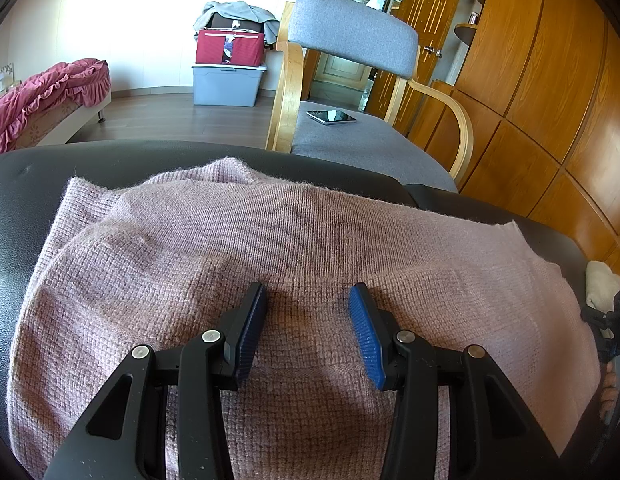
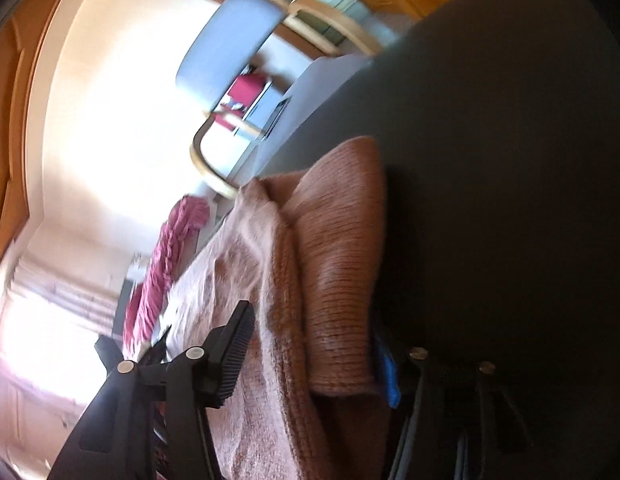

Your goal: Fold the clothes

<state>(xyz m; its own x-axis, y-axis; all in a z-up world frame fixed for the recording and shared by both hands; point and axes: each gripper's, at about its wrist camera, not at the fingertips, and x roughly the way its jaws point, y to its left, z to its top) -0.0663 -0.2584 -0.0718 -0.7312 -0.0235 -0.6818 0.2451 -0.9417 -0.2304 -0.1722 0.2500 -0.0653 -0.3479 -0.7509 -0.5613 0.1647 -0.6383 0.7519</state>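
Observation:
A pink knit sweater (image 1: 270,240) lies spread on a black padded surface (image 1: 110,160). My left gripper (image 1: 308,300) is open just above the sweater's middle, its blue pads apart with nothing between them. In the tilted, blurred right wrist view, the sweater (image 2: 334,272) fills the gap between my right gripper's (image 2: 314,344) fingers. A folded part of the sweater lies between the black finger (image 2: 234,352) and the blue pad (image 2: 388,376). The jaws stand wide apart around the fabric. Whether they press it I cannot tell.
A grey chair with wooden arms (image 1: 350,40) stands behind the surface, with a tablet (image 1: 330,117) on its seat. Wooden cabinets (image 1: 550,100) are on the right. A grey bin with a red box (image 1: 228,76) and a bed with a pink cover (image 1: 42,96) are farther back.

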